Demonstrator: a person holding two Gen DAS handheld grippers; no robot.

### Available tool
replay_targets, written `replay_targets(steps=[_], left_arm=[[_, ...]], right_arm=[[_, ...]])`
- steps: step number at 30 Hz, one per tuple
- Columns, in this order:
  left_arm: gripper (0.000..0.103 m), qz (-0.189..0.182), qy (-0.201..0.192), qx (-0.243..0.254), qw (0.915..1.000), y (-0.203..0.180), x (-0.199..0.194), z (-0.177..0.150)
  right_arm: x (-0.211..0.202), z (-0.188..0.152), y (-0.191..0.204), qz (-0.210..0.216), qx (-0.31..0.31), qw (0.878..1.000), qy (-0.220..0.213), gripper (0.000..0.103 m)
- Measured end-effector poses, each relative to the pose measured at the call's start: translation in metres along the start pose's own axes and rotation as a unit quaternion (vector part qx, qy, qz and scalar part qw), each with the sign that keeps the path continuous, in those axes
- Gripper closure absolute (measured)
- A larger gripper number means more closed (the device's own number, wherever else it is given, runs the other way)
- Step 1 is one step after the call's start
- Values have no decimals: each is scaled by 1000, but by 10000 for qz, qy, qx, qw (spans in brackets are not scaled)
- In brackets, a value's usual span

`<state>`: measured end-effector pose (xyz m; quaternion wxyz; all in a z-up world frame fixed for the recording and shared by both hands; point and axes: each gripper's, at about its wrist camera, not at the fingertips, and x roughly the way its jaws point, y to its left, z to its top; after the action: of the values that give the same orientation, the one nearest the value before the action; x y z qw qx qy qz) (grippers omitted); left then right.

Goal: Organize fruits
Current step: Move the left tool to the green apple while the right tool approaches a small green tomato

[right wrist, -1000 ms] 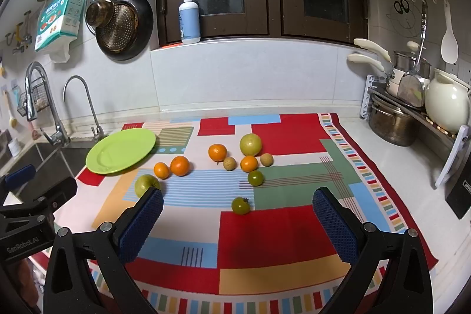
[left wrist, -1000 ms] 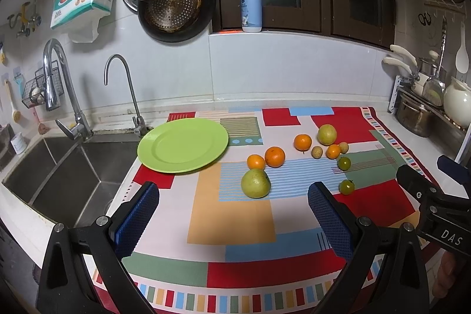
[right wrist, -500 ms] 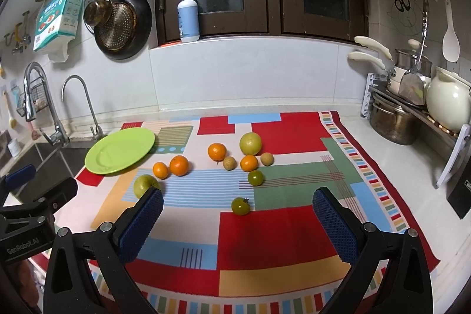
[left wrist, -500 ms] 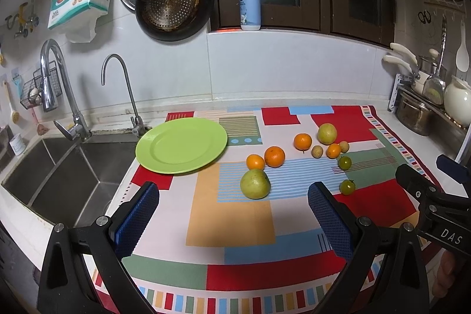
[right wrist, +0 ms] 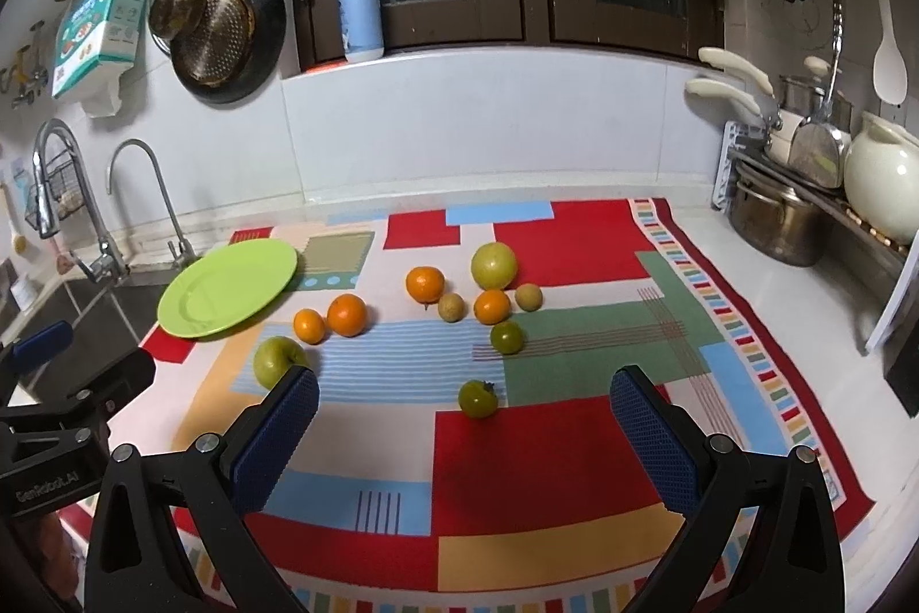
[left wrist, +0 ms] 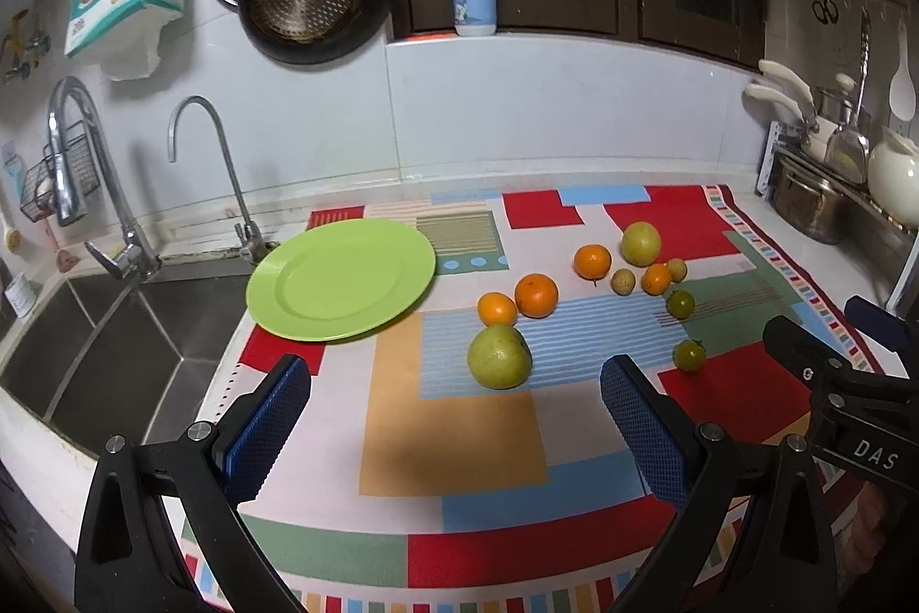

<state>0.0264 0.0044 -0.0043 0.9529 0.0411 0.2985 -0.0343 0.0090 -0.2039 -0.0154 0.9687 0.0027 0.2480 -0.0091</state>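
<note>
Both our grippers are spread wide and carrying nothing: left gripper (left wrist: 454,417) and right gripper (right wrist: 465,429) hover over the near part of the patchwork mat (left wrist: 454,446).

Nothing sorted yet, we'd say: green plate (left wrist: 342,277) is bare, sitting at the mat's left edge, partly over the sink (left wrist: 115,337).

Fruit is all loose on the mat:
- large green pear-like fruit (left wrist: 498,356), nearest the left gripper, touching or just beside a small orange (left wrist: 497,309)
- bigger orange (left wrist: 536,295) right next to that
- farther cluster: orange (left wrist: 592,261), pale green apple-like fruit (left wrist: 640,243), two small tan fruits, another small orange
- two green tomatoes (right wrist: 478,398) (right wrist: 506,337), nearer the right gripper

Handling guesses:
- All round, so they will roll if nudged; close on the widest middle, pads level.
- Oranges: firm, tolerate squeeze.
- Tomatoes: small, smooth, probably slippery and bruisable, so light clamp; avoid the stem cap.
- Big green fruit: heaviest, needs nearly full jaw width; centre it carefully.
- Plate looks shallow, so set fruit down gently, mid-plate.
</note>
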Motion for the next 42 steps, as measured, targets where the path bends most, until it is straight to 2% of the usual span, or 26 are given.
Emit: replay_targets(steps=[9, 14, 20, 27, 31, 42], left_arm=[[3, -326, 285, 325, 9985, -2, 43, 2], [9, -521, 512, 568, 9957, -6, 75, 0], [18, -777, 837, 762, 9905, -14, 111, -6], [29, -911, 1016, 873, 9868, -19, 136, -12], [36, -946, 1067, 883, 9858, -21, 145, -12], [52, -940, 1192, 819, 9850, -23, 158, -12]], right_arm=[[37, -7, 3, -175, 113, 9990, 392, 1], [64, -14, 4, -273, 191, 9972, 662, 6], [90, -25, 2, -454, 232, 9944, 923, 19], [113, -32, 0, -519, 324, 9922, 1083, 32], [124, -33, 2, -463, 317, 9912, 1203, 43], [138, -32, -2, -343, 446, 9884, 1407, 64]])
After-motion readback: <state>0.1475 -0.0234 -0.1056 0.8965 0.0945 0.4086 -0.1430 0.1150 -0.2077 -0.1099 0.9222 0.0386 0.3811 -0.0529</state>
